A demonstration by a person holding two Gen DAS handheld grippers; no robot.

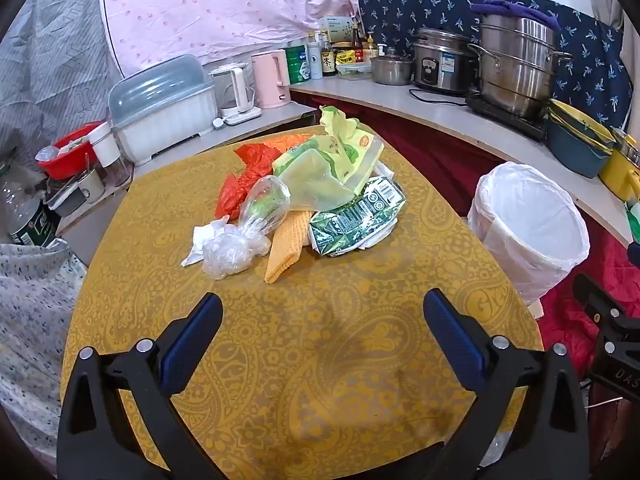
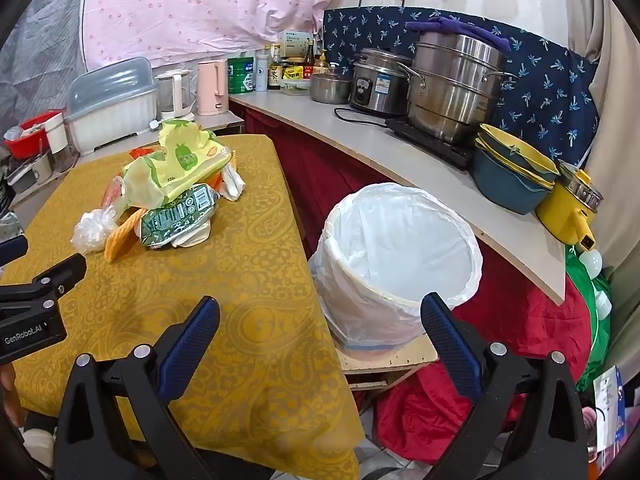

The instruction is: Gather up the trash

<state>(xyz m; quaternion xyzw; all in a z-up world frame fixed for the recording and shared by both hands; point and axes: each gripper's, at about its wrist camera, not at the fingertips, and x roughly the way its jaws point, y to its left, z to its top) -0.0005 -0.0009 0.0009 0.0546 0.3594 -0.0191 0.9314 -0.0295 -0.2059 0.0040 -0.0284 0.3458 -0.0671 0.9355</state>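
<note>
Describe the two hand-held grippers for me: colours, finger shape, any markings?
Both look alike. The left hand-held gripper and the right hand-held gripper have black plastic frames with silver rivets and two tapering fingers faced with blue textured pads. The right wrist view shows white "GenRobot.AI" lettering on the left one's body. No cables or sleeves visible.

Bench cloth [image 1: 360,360] — mustard yellow, paisley pattern. Trash: red bag [image 1: 248,176], yellow-green wrapper [image 1: 348,148], dark green printed packet [image 1: 356,216], clear bag [image 1: 232,252], orange strip [image 1: 286,246]. Bin liner [image 2: 400,240] — white. Backsplash cloth [image 2: 540,92] navy, pale leaf print
</note>
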